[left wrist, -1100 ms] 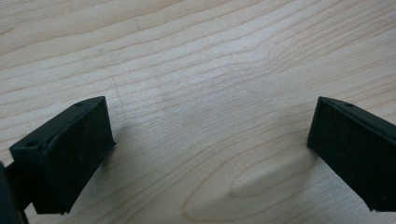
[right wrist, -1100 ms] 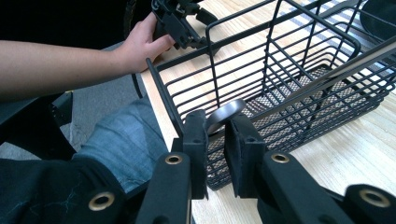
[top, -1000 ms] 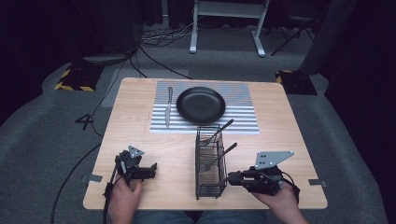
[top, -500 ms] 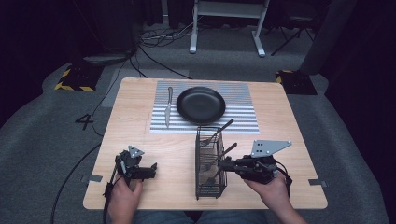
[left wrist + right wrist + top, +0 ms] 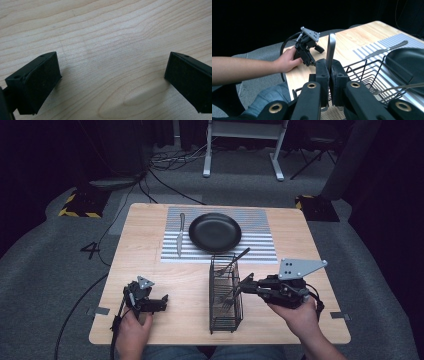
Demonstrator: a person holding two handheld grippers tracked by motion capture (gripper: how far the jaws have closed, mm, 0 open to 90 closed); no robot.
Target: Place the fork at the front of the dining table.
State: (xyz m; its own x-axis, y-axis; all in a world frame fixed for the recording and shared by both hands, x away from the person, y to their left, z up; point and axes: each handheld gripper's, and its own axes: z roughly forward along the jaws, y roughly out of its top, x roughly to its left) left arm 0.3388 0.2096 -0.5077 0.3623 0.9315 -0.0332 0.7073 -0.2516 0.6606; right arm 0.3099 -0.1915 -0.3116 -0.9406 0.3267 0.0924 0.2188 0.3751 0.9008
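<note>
My right gripper [image 5: 243, 287] hovers at the right side of the black wire basket [image 5: 225, 320] and is shut on the flat handle of a metal utensil [image 5: 330, 47], which stands up between its pads. The utensil's lower end [image 5: 228, 302] hangs inside the basket. A second utensil [image 5: 237, 259] leans out of the basket's far end. My left gripper [image 5: 159, 301] rests low over bare wood at the front left, open with nothing between its pads [image 5: 37, 82].
A black plate [image 5: 215, 231] and a knife [image 5: 180, 235] lie on a striped mat [image 5: 260, 251] at the back of the wooden table [image 5: 300, 240]. Dark floor with cables and stand legs surrounds the table.
My right gripper has risen beside the basket with the utensil handle between its jaws. The left gripper has stayed where it was.
</note>
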